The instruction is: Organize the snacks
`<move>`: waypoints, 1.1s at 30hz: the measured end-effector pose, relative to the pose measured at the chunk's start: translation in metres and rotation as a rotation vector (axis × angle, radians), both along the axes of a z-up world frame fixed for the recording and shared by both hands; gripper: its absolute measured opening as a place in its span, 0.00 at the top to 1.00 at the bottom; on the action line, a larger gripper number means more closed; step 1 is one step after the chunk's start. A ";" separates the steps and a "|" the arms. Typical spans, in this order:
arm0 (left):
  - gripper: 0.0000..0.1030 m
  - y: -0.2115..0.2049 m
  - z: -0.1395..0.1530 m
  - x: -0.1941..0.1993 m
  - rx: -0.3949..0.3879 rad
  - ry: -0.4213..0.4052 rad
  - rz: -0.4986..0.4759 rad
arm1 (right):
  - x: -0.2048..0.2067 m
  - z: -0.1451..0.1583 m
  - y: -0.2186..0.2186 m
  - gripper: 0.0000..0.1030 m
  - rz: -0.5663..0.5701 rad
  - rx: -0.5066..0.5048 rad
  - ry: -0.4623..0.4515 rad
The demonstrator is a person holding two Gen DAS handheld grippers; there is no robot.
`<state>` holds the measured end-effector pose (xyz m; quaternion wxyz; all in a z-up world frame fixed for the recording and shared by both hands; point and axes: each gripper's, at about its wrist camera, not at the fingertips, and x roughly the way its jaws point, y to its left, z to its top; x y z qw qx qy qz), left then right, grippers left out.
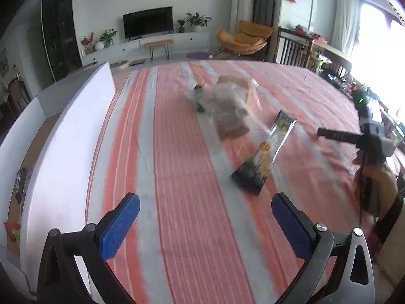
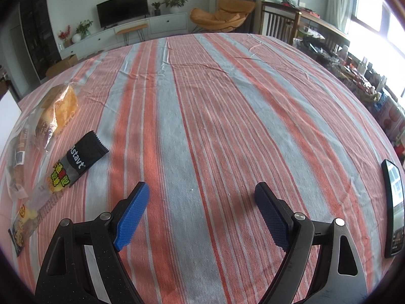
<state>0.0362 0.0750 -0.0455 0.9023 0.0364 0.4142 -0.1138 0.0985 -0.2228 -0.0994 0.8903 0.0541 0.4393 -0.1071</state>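
A long black and yellow snack packet [image 1: 263, 155] lies on the striped tablecloth [image 1: 192, 202], ahead of my open, empty left gripper [image 1: 205, 209]. Beyond it lies a clear bag of bread [image 1: 229, 110]. In the right wrist view the same packet [image 2: 63, 174] and the bread bag [image 2: 48, 116] lie at the far left, left of my open, empty right gripper [image 2: 202, 197]. The right gripper also shows at the right edge of the left wrist view [image 1: 326, 134].
A white box [image 1: 73, 136] with an open top stands along the table's left side. A phone [image 2: 393, 207] lies at the table's right edge. Chairs and cluttered furniture [image 2: 329, 50] stand beyond the far right edge.
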 end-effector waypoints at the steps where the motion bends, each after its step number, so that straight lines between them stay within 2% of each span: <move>1: 0.00 0.002 0.000 -0.001 -0.002 0.001 0.008 | 0.000 0.000 0.000 0.15 -0.001 -0.001 0.001; 4: 0.00 0.018 -0.002 -0.002 -0.053 0.011 0.041 | 0.004 0.000 0.001 0.09 -0.012 0.008 0.022; 6: 0.00 0.025 -0.003 0.000 -0.092 0.026 0.064 | 0.007 0.006 0.003 0.10 -0.041 0.054 0.090; 9: 0.00 0.031 -0.007 -0.004 -0.115 0.027 0.086 | -0.007 0.032 0.036 0.10 0.034 0.172 -0.004; 11: 0.00 0.033 -0.010 -0.005 -0.116 0.030 0.093 | -0.018 0.049 0.088 0.10 0.191 0.124 -0.064; 12: 0.00 0.033 -0.011 -0.004 -0.115 0.036 0.095 | -0.025 0.055 0.129 0.10 0.328 0.050 -0.083; 14: 0.00 0.035 -0.011 -0.005 -0.110 0.044 0.102 | -0.035 0.053 0.176 0.10 0.474 -0.085 -0.099; 16: 0.00 0.040 -0.009 -0.007 -0.109 0.036 0.113 | -0.043 0.038 0.215 0.10 0.584 -0.238 -0.107; 18: 0.00 0.047 -0.007 -0.011 -0.113 0.028 0.125 | -0.042 0.020 0.225 0.10 0.624 -0.277 -0.069; 20: 0.00 0.053 -0.007 -0.012 -0.115 0.026 0.139 | -0.038 0.002 0.220 0.10 0.659 -0.254 -0.012; 22: 0.00 0.057 -0.009 -0.012 -0.122 0.033 0.154 | -0.038 0.002 0.203 0.10 0.672 -0.227 -0.015; 24: 0.00 0.061 -0.014 -0.009 -0.136 0.052 0.167 | -0.038 0.004 0.184 0.10 0.666 -0.282 -0.030; 25: 0.00 0.060 -0.016 -0.008 -0.142 0.061 0.168 | -0.036 0.003 0.169 0.10 0.640 -0.348 -0.033; 27: 0.00 0.057 -0.020 -0.003 -0.151 0.075 0.163 | -0.031 0.001 0.148 0.10 0.587 -0.410 -0.020; 30: 0.00 0.044 -0.026 0.006 -0.131 0.085 0.127 | -0.022 0.010 0.100 0.10 0.488 -0.364 -0.023; 33: 0.00 0.030 -0.035 0.024 -0.086 0.102 0.085 | -0.030 0.023 0.062 0.10 0.405 -0.269 -0.085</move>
